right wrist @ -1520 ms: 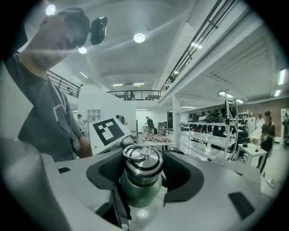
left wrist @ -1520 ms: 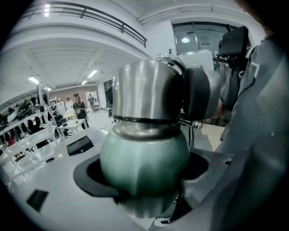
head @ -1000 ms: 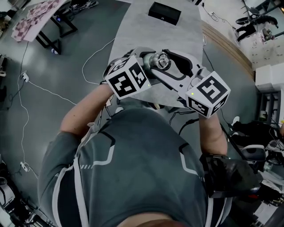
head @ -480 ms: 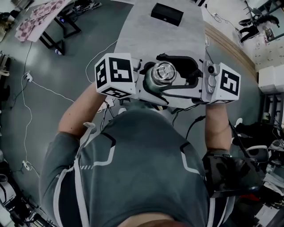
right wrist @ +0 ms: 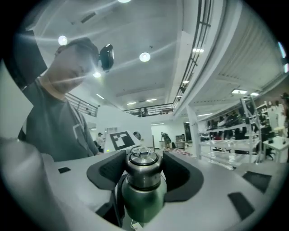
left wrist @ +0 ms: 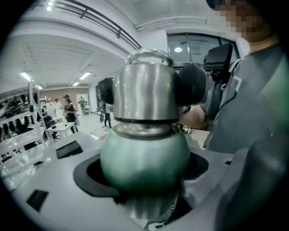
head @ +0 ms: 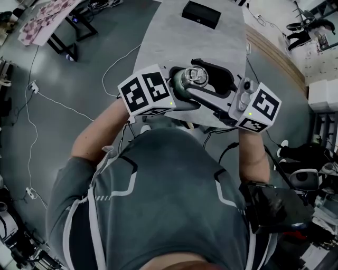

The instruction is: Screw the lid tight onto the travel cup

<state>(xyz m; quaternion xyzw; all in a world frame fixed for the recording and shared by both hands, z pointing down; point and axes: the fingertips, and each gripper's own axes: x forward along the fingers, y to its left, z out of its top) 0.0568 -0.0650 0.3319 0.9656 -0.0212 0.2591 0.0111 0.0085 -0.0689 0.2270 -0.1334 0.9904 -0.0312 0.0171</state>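
left tool (left wrist: 143,178) is clamped round the green body of the cup (left wrist: 144,155), which sits over the near end of the desk (head: 179,39). right tool (right wrist: 143,173) comes at the cup from the other side, jaws just been closing, now pinching the steel lid (right wrist: 143,168) on top of the cup. black box (head: 201,14) lies well beyond the cup.

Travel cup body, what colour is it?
The travel cup body is green, clearest in the left gripper view.
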